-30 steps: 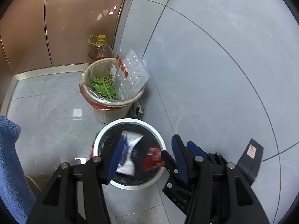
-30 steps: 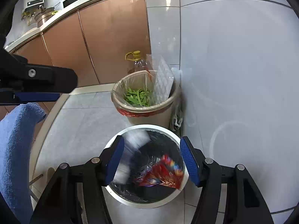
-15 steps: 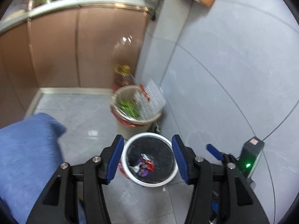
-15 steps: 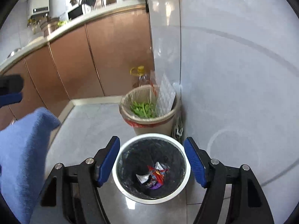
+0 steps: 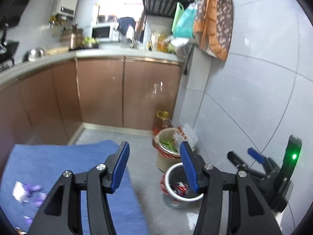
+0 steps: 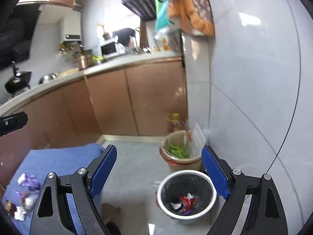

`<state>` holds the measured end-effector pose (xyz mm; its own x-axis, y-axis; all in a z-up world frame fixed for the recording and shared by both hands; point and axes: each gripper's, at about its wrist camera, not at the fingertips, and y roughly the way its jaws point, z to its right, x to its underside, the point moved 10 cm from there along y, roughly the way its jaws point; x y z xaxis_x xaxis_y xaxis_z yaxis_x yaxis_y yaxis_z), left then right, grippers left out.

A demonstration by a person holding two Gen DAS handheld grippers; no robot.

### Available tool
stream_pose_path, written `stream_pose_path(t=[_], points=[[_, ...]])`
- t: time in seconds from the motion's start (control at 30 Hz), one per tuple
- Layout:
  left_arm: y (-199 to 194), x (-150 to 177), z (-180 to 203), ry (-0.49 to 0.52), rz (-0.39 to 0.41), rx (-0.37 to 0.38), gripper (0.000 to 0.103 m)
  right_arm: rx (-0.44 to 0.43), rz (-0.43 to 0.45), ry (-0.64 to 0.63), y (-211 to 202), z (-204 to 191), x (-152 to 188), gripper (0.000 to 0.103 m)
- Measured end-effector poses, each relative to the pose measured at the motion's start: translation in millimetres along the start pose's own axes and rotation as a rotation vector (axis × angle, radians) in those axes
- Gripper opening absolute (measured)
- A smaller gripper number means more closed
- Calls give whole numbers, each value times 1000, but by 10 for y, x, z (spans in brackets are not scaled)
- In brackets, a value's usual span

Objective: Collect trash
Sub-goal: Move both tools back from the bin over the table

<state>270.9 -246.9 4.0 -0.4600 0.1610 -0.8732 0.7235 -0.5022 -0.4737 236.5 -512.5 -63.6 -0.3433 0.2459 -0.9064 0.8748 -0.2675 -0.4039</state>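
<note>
A white bin with a black liner (image 6: 162,186) stands on the floor by the wall, with red and white wrappers (image 6: 184,203) lying in its bottom. My right gripper (image 6: 159,171) hovers well above it, its jaws opening, nothing between them. My left gripper (image 5: 154,166) is open and empty too, high up, with the same bin (image 5: 168,176) below its right finger. The right gripper (image 5: 244,155) shows at the right of the left wrist view. More wrappers (image 6: 25,193) lie on a blue cloth (image 6: 58,160) at the lower left.
A beige bin with green scraps (image 6: 180,150) and an oil bottle (image 6: 173,117) stand behind the white bin, against brown cabinets (image 6: 109,101). The grey tiled wall (image 6: 254,98) runs along the right. A person (image 6: 121,35) is at the far counter.
Both grippers have risen and drawn back from the white bin. The wrappers that were falling now lie inside it. The right jaws have widened. The blue cloth with wrappers has come into view.
</note>
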Motion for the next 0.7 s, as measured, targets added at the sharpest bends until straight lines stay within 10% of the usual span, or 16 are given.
stream_pose_path(t=[0.7], points=[[-1737, 661, -1477, -91, 113, -292, 65, -172, 111, -82, -1207, -940, -29, 97]])
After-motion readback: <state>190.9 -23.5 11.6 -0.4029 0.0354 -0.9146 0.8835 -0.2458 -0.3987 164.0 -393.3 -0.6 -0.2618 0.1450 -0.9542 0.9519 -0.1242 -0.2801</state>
